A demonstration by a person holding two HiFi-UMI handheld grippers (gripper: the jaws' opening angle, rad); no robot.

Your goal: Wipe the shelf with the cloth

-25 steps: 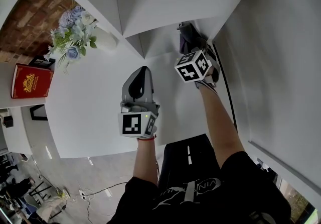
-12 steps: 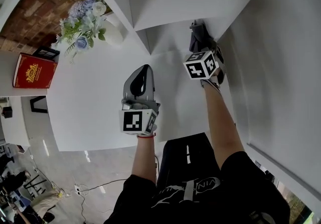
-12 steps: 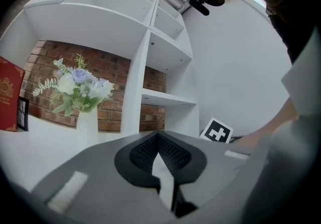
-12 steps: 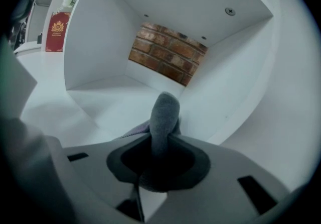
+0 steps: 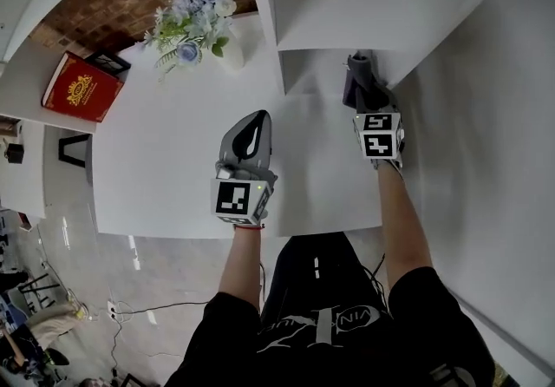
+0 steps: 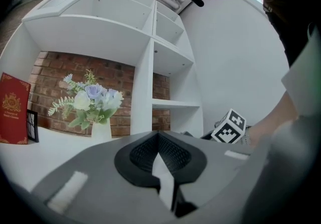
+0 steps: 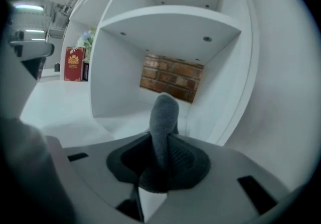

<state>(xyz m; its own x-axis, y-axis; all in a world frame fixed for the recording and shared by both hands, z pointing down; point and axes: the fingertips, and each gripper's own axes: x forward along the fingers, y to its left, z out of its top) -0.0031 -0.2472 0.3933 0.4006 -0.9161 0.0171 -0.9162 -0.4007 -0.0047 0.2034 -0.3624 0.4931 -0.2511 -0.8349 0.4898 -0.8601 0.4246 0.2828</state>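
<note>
The right hand-held gripper (image 7: 163,155) clamps the grey cloth (image 7: 164,115). The cloth's long axis stands upright, its free end pointing to 12 o'clock into the shelf (image 7: 125,120) cubby. Walls close in at 9 and 3 o'clock, with bare floor ahead. The right forearm is stretched forward. The left hand-held gripper (image 6: 159,150), jaws together and empty, hovers over the worktop (image 5: 165,168) at 9 o'clock.

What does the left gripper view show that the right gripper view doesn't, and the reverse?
Only the left gripper view: the left gripper, jaws together with nothing between them, and the marker cube on the other gripper. Only the right gripper view: the grey cloth pinched in the right gripper. Both: the red book, the brick wall and the white shelf unit.
</note>
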